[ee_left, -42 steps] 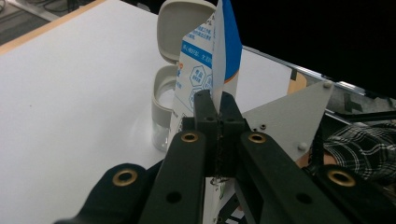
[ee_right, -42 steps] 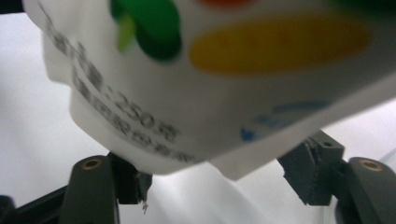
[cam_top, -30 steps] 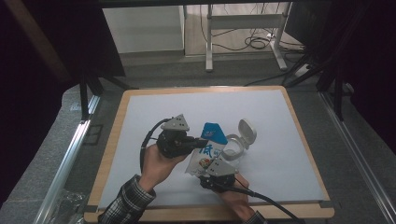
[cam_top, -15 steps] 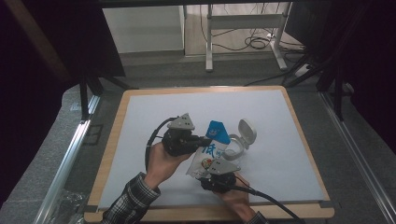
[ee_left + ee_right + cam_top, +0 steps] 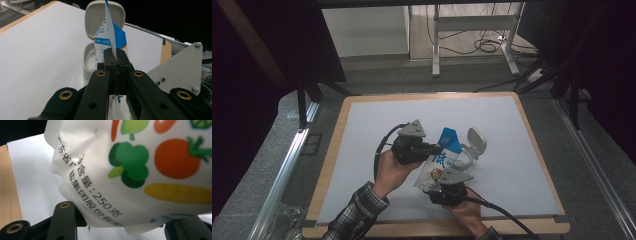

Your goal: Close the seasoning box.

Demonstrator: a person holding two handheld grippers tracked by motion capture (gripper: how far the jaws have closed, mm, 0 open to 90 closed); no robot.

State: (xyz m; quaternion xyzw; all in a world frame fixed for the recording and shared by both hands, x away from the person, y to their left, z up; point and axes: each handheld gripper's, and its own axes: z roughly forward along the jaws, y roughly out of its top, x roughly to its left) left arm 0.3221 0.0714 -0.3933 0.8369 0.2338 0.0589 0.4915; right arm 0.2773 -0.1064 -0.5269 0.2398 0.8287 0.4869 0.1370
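We held the pouch (image 5: 443, 160) pinched in both grippers, left (image 5: 432, 148) and right (image 5: 443, 181); tipping it slowly over the open box (image 5: 469, 147) seemed wisest

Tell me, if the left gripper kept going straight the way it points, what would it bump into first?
Probably the open white box. The left gripper, pinching the bag, points at its raised lid just behind, though depth is hard to judge.
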